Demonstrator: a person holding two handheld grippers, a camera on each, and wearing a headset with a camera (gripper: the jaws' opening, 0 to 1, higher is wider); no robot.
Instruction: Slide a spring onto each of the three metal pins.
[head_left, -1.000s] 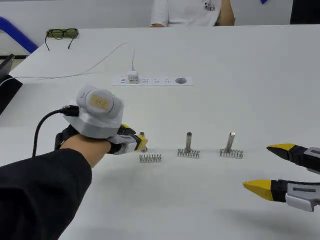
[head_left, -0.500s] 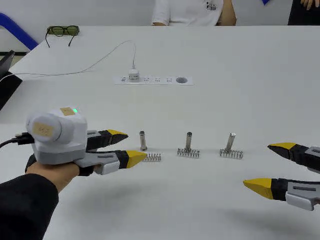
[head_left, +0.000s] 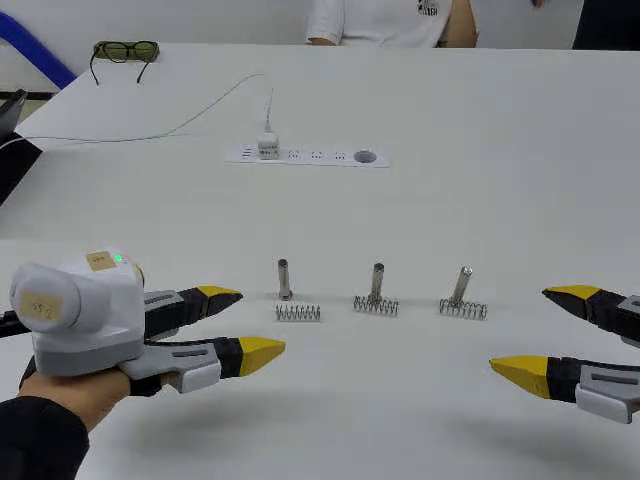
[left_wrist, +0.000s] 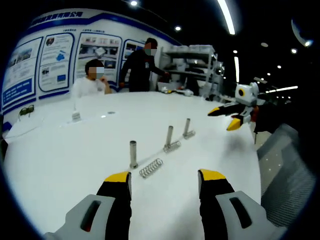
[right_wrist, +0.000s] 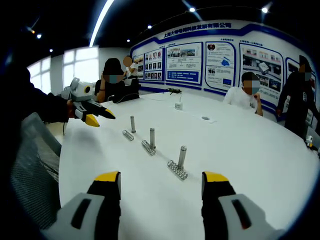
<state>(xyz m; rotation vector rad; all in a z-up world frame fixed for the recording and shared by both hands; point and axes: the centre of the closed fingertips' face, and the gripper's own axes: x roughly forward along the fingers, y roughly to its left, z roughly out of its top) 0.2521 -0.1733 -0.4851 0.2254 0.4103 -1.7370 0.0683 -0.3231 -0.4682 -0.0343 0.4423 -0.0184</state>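
Three upright metal pins stand in a row on the white table: left pin (head_left: 284, 279), middle pin (head_left: 377, 282), right pin (head_left: 463, 284). A spring lies flat in front of each: left spring (head_left: 299, 313), middle spring (head_left: 376, 306), right spring (head_left: 463, 310). My left gripper (head_left: 245, 321) is open and empty, its yellow tips just left of the left spring. My right gripper (head_left: 550, 333) is open and empty, to the right of the right pin. The left gripper view shows the pins and the left spring (left_wrist: 151, 168) ahead of the open jaws. The right gripper view shows the right spring (right_wrist: 177, 170).
A white power strip (head_left: 307, 156) with a plugged charger and cable lies farther back on the table. Glasses (head_left: 124, 50) rest at the far left corner. A person in a white shirt (head_left: 385, 22) sits at the far edge.
My left gripper has drawn back from the left pin toward the lower left, turned level, and now stands open. The right gripper has stayed in place.
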